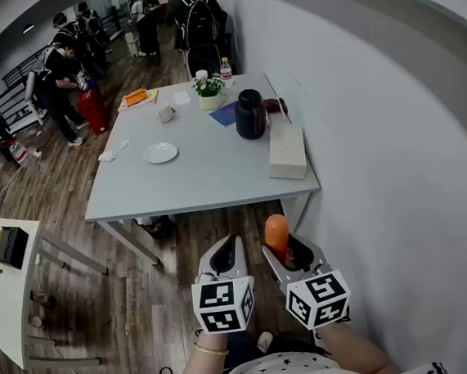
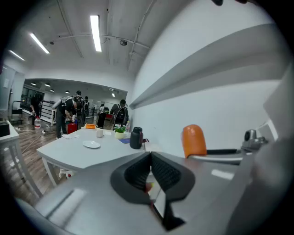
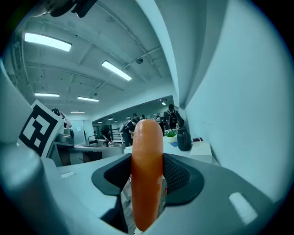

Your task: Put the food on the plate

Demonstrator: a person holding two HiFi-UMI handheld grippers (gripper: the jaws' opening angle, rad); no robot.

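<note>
A grey table (image 1: 208, 176) is standing against a white wall (image 1: 376, 127) on a wood-plank floor (image 1: 130, 307), with people (image 1: 58, 75) working at the room's far end. A white plate (image 1: 160, 153) is sitting on the table, near a black jug (image 1: 250, 114) and a tissue box (image 1: 287, 151). The right gripper (image 1: 285, 249) is clamping an upright orange sausage (image 1: 277, 234) between its 2 widely parted pads, over the floor and well apart from the plate. The left gripper (image 1: 226, 255) is hanging beside it, jaws pressed together on nothing.
</note>
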